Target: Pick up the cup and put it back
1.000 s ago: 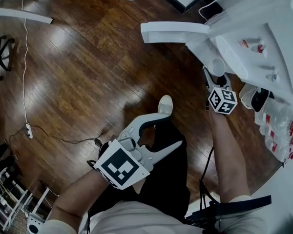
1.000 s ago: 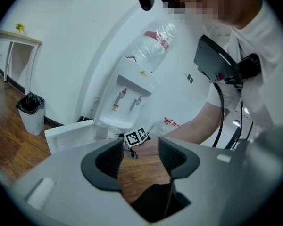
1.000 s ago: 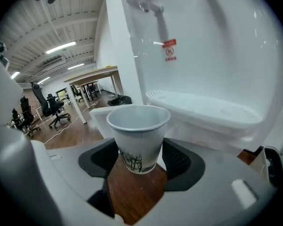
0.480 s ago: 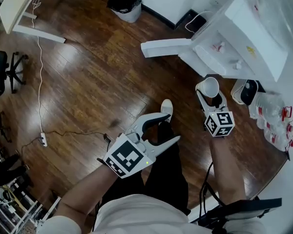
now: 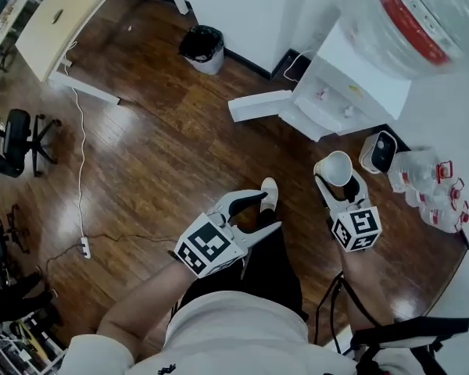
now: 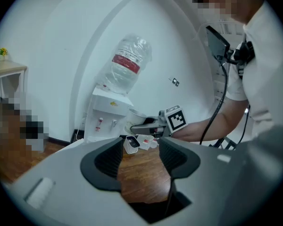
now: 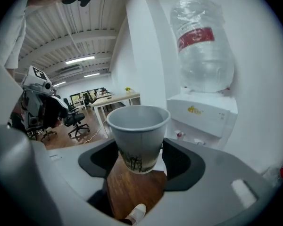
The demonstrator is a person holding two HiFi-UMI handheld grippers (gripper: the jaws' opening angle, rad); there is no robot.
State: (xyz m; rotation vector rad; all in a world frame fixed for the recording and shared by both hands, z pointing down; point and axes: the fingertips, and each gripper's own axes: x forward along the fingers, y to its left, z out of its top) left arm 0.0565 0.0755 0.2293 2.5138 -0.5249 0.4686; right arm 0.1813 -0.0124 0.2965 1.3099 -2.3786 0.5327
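Observation:
A white paper cup (image 7: 139, 138) with a dark tree print stands upright between the pads of my right gripper (image 7: 140, 160), which is shut on its lower body. In the head view the cup (image 5: 334, 167) and right gripper (image 5: 334, 176) are held in the air in front of the white water dispenser (image 5: 350, 84), apart from it. The dispenser (image 7: 203, 113) carries a clear bottle (image 7: 200, 46) with a red band. My left gripper (image 5: 267, 212) hangs lower left over the wooden floor, open and empty; in its own view the left gripper (image 6: 140, 157) has only floor between its jaws.
A white flap (image 5: 259, 105) sticks out from the dispenser's base. A small white device (image 5: 377, 151) and a pack of bottles (image 5: 426, 190) lie on the floor at the right. A bin (image 5: 202, 49), a desk (image 5: 70, 18), a chair (image 5: 16, 135) and a cable (image 5: 80, 170) are at the left.
Both grippers have risen, the right one more, with the cup still in it. The head view has pulled up and back, so the whole dispenser and its bottle now show.

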